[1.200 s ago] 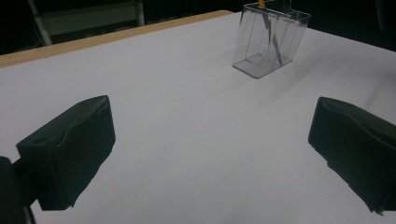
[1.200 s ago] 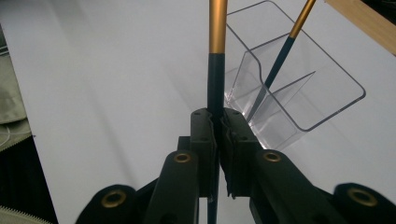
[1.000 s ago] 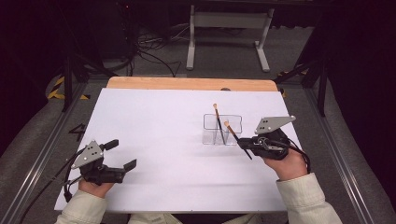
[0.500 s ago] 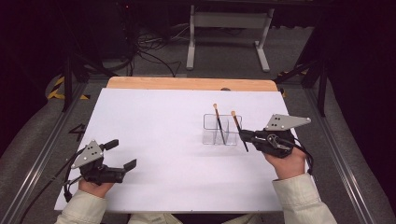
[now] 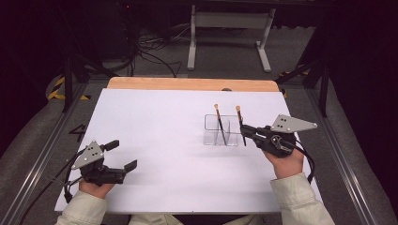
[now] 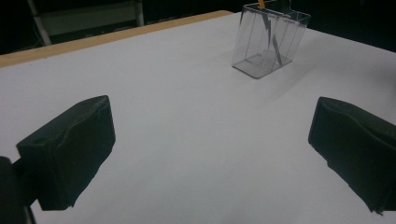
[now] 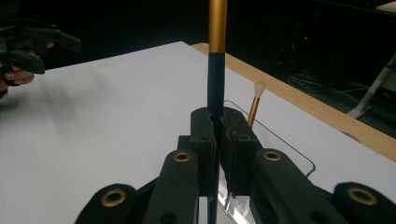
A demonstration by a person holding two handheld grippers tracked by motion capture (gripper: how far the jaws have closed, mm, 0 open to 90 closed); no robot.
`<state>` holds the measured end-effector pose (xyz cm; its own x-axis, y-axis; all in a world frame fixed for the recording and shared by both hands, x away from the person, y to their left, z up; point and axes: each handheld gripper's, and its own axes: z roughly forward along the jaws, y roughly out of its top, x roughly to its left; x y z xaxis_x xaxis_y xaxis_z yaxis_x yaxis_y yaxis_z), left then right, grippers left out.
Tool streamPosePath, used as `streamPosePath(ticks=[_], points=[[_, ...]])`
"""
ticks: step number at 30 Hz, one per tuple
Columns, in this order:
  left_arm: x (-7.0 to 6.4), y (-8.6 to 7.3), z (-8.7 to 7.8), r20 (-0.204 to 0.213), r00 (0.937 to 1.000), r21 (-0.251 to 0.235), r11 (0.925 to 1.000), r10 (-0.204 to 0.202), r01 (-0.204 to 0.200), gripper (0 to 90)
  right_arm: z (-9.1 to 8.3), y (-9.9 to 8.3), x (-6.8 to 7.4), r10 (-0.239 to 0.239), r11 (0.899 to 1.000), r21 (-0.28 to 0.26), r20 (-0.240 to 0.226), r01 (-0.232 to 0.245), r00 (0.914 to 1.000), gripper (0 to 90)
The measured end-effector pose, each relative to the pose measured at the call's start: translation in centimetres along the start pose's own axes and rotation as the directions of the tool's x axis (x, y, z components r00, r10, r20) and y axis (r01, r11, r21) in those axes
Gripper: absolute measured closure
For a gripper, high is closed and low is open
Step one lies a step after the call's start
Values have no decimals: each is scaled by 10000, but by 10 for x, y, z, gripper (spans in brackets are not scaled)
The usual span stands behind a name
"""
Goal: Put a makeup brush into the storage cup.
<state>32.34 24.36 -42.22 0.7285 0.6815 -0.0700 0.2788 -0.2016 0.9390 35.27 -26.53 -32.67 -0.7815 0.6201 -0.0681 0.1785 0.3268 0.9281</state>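
While the left tool [image 5: 123, 155] rests low on the white worktop [image 5: 159, 140] with its jaws spread wide and nothing between them, the right tool [image 5: 246, 132] has drawn back from where it was a second ago. Then it sat right against the clear organiser [image 5: 222, 130]; now it is pulled a little toward the person's side and out to the right, and the brush [image 5: 241, 123] has come along with it. That brush is clamped upright between the right tool's shut jaws, black handle in the pads and gold ferrule [image 7: 217, 25] rising straight above them. From overhead its lower end looks to be at or just outside the near right corner of the organiser, though I can't quite tell whether it has cleared the wall.

A second brush [image 5: 219, 123] leans inside the organiser, just beyond the right tool's jaws, its pale tip [image 7: 259, 88] up. Seen from the left tool, the organiser [image 6: 271, 39] stands well ahead and off to the right.

My reading is that this brush is on its way out of the box rather than in. If so, the lift is nearly made, and the other brush remains for a further trip.
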Motion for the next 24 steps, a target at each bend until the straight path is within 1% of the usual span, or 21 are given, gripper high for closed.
streamPosePath(ticks=[3, 5, 7, 9, 10, 11, 13, 16, 17, 20, 21, 24], points=[[0, 0, 0, 4, 10000, -19, 10000, -1, 1, 13, 1, -1, -2, 54, 9995, -299, 98, -51, 9999, 841], [0, 0, 0, -8, 10000, -6, 10000, 0, 0, 13, 1, -3, -3, -42, 9978, -654, 161, 52, 9999, 841], [0, 0, 0, -12, 10000, 1, 10000, 3, -3, 14, 1, -4, -3, -71, 9972, -743, 196, 85, 9998, 841], [0, 0, 0, -14, 10000, -17, 10000, 1, -1, 14, 2, -7, -6, -79, 9943, -1061, 329, 113, 9994, 841], [0, 0, 0, -14, 10000, -17, 10000, 1, -1, 13, 2, -7, -6, -79, 9943, -1061, 329, 113, 9994, 841], [0, 0, 0, -9, 10000, -15, 10000, -2, 2, 13, 1, -8, -6, -88, 9929, -1181, 365, 131, 9993, 841], [0, 0, 0, -5, 10000, -13, 10000, -3, 3, 14, 2, -9, -8, 113, 9912, -1319, 354, -66, 9993, 841], [0, 0, 0, -12, 10000, -27, 10000, -2, 2, 13, 3, -9, -11, 225, 9882, -1520, 356, -168, 9991, 841], [0, 0, 0, -12, 10000, -26, 10000, -3, 3, 13, 4, -9, -12, 194, 9867, -1623, 379, -130, 9991, 841], [0, 0, 0, -4, 10000, 2, 10000, 8, -8, 14, 5, -9, -13, 282, 9855, -1685, 400, -210, 9988, 841], [0, 0, 0, 1, 10000, 6, 10000, 8, -8, 13, 7, -9, -14, 320, 9828, -1833, 429, -236, 9986, 841], [0, 0, 0, 1, 10000, 2, 10000, 7, -7, 14, 9, -9, -15, 317, 9803, -1965, 488, -215, 9983, 841]])
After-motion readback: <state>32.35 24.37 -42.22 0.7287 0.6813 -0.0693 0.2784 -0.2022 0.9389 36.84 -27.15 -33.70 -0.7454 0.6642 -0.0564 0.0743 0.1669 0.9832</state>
